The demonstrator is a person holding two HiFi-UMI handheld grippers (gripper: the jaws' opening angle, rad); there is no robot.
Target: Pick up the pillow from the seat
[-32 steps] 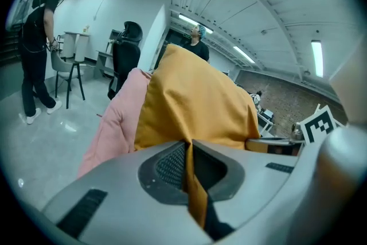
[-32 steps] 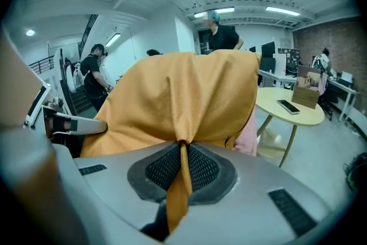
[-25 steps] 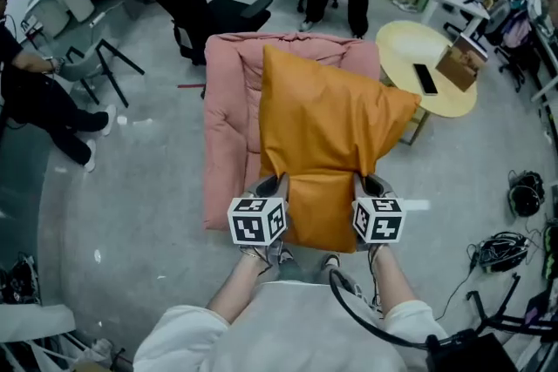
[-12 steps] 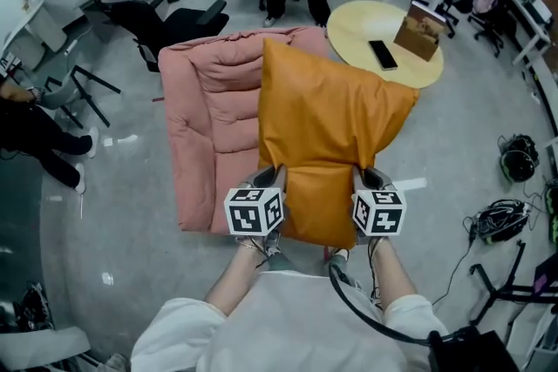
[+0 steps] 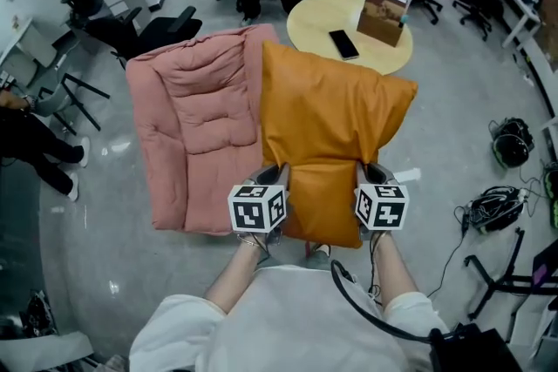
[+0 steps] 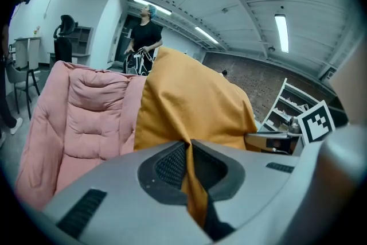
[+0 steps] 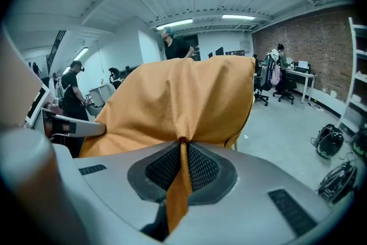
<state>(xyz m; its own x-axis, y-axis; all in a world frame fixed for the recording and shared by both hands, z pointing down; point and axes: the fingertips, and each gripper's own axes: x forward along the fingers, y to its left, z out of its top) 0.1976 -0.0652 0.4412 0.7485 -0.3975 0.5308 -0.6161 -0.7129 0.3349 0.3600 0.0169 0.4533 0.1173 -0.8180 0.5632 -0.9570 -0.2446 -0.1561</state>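
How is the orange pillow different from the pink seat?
The pillow is orange and smooth, while the seat is pink and quilted into puffy sections. The pillow is pinched at its near edge by the left gripper and the right gripper, but nothing grips the seat. The pillow is one flat cushion; the seat has a raised back and sides. Both look soft and padded.
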